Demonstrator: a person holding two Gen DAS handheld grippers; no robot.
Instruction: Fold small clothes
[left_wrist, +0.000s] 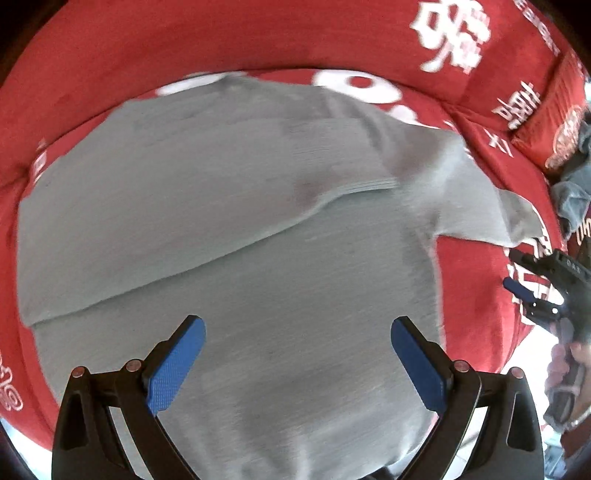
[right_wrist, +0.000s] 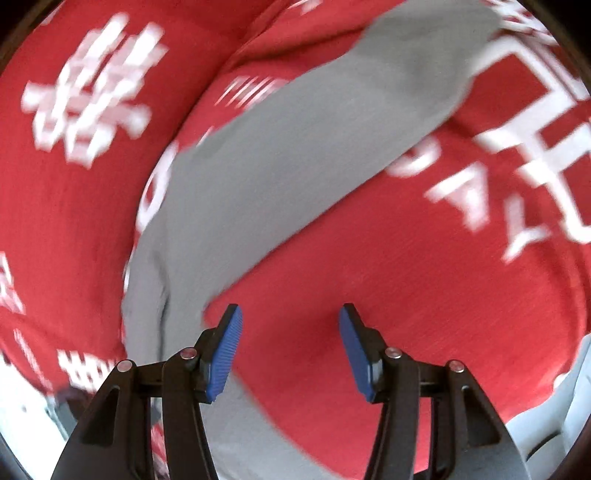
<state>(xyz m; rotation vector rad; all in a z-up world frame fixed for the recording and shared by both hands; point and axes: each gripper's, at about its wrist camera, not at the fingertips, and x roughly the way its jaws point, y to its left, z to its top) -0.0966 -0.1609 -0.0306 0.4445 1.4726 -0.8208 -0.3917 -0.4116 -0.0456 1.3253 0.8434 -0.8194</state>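
1. The plain grey knit shirt (left_wrist: 236, 221) lay flat on the red fabric sofa cover with white printed characters (left_wrist: 147, 48), one fold already across it.
2. Left tongs (left_wrist: 297, 363) hovered wide open over it, empty.
3. Right tongs (right_wrist: 290, 350) were half open, empty, beside the sleeve.
4. Next: probably grab that sleeve.
5. White print too blurry to read.

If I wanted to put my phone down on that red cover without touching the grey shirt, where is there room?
Best spot: the bare red cover under the right gripper, beside the grey shirt's outstretched sleeve. A narrower red strip runs behind the shirt, toward the upright back cushion. The middle is taken by the shirt, and a blue-grey garment crowds the far right.
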